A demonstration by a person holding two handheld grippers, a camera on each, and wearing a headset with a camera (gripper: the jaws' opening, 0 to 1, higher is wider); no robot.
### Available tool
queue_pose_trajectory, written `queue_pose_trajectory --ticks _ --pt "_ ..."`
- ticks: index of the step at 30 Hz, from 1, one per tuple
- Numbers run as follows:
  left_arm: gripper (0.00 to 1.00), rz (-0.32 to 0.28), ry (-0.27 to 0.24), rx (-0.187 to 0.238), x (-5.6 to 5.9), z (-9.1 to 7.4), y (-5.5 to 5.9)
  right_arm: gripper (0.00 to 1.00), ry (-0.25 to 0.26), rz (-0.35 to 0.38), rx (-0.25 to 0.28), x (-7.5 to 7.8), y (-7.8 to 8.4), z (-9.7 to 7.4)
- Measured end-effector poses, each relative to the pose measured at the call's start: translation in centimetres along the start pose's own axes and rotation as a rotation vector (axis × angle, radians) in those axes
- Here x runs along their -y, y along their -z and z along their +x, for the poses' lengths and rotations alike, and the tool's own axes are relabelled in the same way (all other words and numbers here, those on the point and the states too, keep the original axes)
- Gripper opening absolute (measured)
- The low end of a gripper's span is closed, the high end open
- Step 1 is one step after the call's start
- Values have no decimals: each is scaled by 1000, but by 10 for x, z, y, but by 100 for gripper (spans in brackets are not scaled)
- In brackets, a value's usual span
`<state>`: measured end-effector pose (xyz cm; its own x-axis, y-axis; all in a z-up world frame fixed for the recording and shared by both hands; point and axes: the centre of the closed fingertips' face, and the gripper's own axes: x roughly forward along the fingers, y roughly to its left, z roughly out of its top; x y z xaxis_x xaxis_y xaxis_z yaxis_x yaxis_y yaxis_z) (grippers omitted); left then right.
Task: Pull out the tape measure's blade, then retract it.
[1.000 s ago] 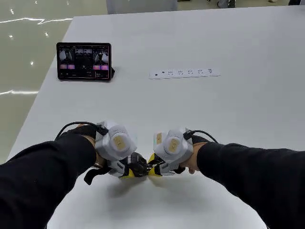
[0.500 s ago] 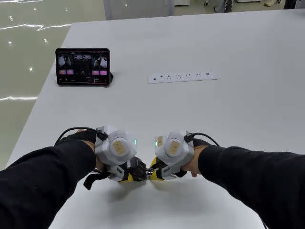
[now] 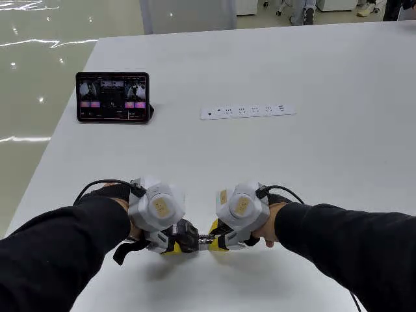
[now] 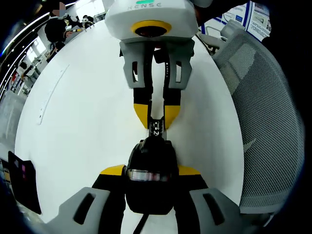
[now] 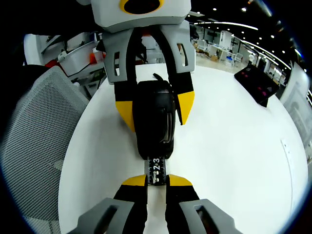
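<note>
A black tape measure (image 3: pixel 186 235) sits low over the white table (image 3: pixel 292 169), near its front edge. My left gripper (image 3: pixel 174 244) is shut on its body (image 4: pixel 146 187) from both sides. A short stretch of blade (image 3: pixel 203 240) with black numbers runs out of the case towards the right. My right gripper (image 3: pixel 214 242) is shut on the blade's end (image 5: pixel 156 171), its yellow tips pinched together. In the left gripper view the right gripper (image 4: pixel 156 114) comes in from above and holds the blade (image 4: pixel 156 129). In the right gripper view the left gripper (image 5: pixel 155 109) clasps the case (image 5: pixel 153 119).
A tablet (image 3: pixel 114 97) with a lit screen stands at the table's far left. A white power strip (image 3: pixel 247 111) lies across the middle, well beyond the grippers. A grey mesh chair (image 4: pixel 263 122) stands off the table's near edge.
The two grippers have drawn a little apart, and a short piece of blade now shows between case and right gripper. The head camera has tilted slightly.
</note>
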<state>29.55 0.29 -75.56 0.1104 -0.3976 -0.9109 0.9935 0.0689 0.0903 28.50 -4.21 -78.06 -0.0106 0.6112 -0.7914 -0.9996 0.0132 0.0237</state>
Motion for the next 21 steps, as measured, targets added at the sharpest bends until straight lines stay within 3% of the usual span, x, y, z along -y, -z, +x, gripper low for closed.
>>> queue_pose_trajectory --ticks 21 --pt "33 -10 -7 7 -1 0 0 9 4 28 -17 3 12 -10"
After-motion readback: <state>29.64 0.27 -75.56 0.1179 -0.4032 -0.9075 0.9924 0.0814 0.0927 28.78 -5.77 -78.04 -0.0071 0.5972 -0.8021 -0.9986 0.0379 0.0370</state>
